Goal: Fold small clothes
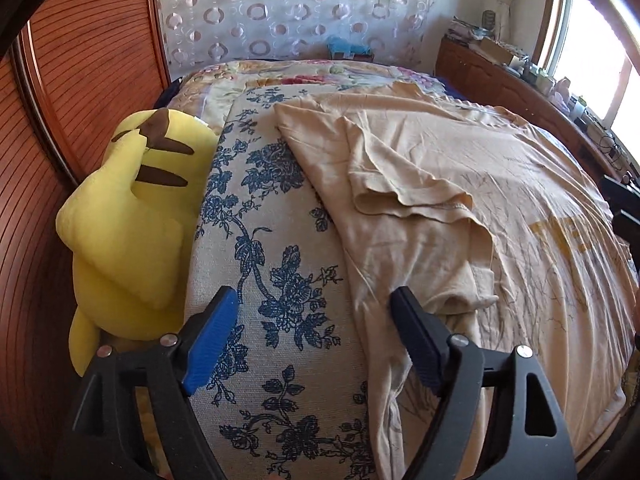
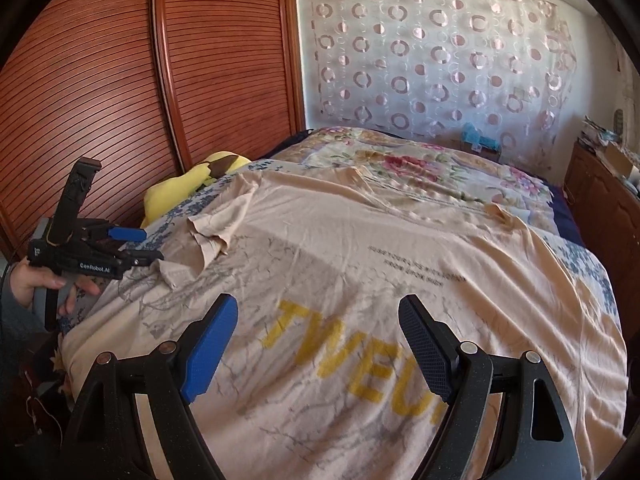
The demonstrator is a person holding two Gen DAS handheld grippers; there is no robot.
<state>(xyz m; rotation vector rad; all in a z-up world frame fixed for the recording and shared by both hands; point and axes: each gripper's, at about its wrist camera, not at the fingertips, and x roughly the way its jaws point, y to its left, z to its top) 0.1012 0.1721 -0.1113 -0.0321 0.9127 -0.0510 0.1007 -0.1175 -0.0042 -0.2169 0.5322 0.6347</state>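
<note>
A beige T-shirt (image 2: 360, 264) with yellow letters lies spread on the bed; it also shows in the left wrist view (image 1: 480, 200). Its left sleeve (image 1: 404, 184) is folded over onto the body. My left gripper (image 1: 316, 308) is open and empty, hovering above the shirt's left side edge and the blue floral sheet (image 1: 276, 240); it also shows in the right wrist view (image 2: 138, 246). My right gripper (image 2: 318, 316) is open and empty, above the shirt's lower middle near the yellow print.
A yellow plush toy (image 1: 128, 216) lies at the bed's left edge against the wooden slatted wardrobe (image 2: 160, 80). A floral quilt (image 2: 420, 168) covers the far end of the bed. A wooden cabinet (image 1: 520, 92) with clutter stands on the right under the window.
</note>
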